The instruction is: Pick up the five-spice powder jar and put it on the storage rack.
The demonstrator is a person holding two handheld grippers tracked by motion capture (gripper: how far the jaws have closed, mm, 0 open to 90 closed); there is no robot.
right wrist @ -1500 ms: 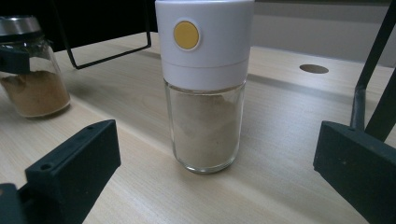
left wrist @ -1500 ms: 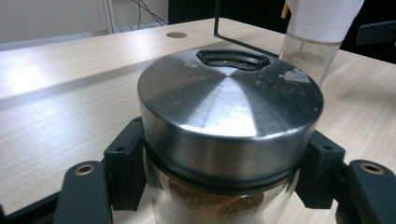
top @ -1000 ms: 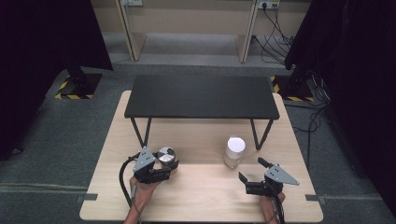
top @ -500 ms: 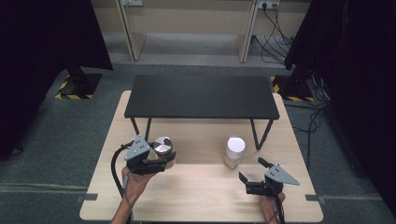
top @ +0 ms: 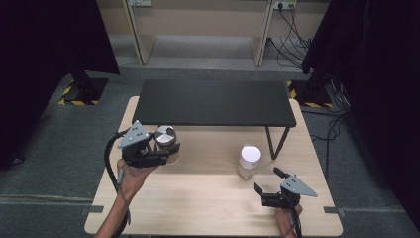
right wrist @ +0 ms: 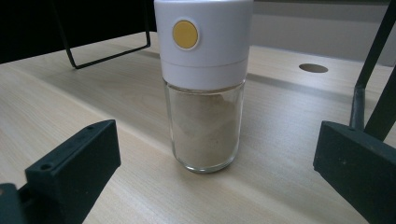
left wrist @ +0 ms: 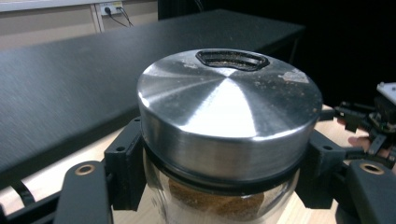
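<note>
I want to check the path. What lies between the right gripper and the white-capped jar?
Nothing: in the right gripper view, bare tabletop separates the open right gripper from the white-capped jar.

From my remote station I count two glass spice jars: one steel-lidded jar (top: 164,137), one white-capped jar (top: 249,161). I also count one black raised shelf (top: 213,102) and one pale wooden table (top: 208,198).

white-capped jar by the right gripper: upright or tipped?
Upright. The white-capped jar stands on its base on the table, cap on top, powder level inside. The right gripper sits open before it, not touching.
</note>
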